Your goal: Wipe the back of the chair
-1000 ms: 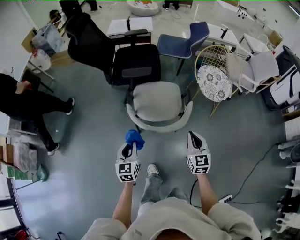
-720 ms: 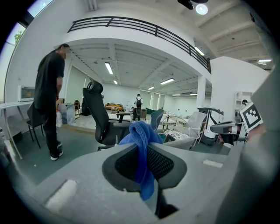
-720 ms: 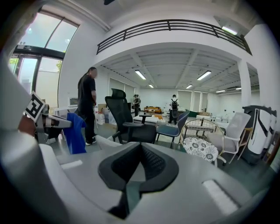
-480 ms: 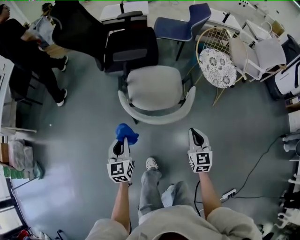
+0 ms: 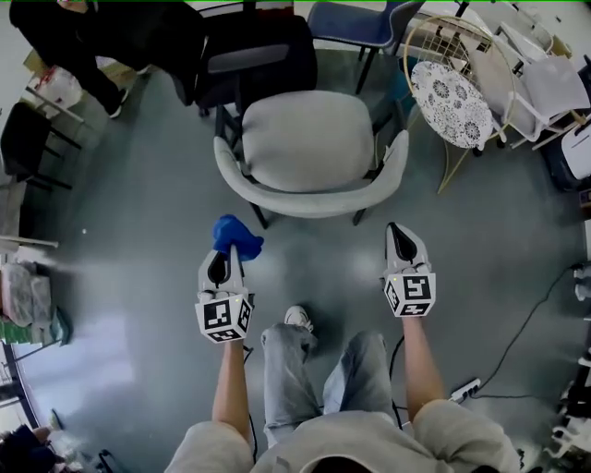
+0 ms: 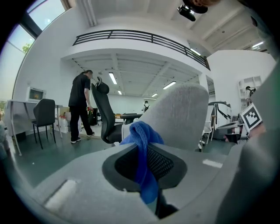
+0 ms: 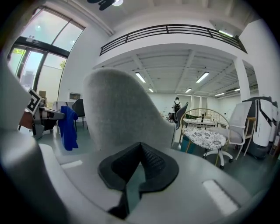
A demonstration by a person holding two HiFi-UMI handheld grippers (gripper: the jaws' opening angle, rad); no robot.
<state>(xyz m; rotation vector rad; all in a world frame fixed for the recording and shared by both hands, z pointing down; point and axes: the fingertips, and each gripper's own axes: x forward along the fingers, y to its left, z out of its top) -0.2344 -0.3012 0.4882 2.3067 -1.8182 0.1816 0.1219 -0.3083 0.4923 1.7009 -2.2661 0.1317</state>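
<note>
The grey chair [image 5: 305,139] stands in front of me, its curved back [image 5: 309,201] turned toward me. My left gripper [image 5: 224,251] is shut on a blue cloth [image 5: 235,234], a little short of the back's left end. In the left gripper view the cloth [image 6: 142,148] hangs bunched between the jaws, with the grey chair back [image 6: 179,118] close behind it. My right gripper [image 5: 399,231] is shut on nothing, just off the back's right end. In the right gripper view the chair back [image 7: 122,118] fills the middle, and the blue cloth [image 7: 68,127] shows at the left.
Behind the grey chair stand a black office chair [image 5: 249,55] and a blue chair [image 5: 360,18]. A gold wire chair with a patterned cushion [image 5: 450,92] is at the right. A person in black [image 5: 55,37] is at the top left. A power strip [image 5: 466,388] and cable lie on the floor at the right.
The grey chair now sits closer to both grippers in the head view. The person in black has moved toward the top left. The cloth stays in the left gripper.
</note>
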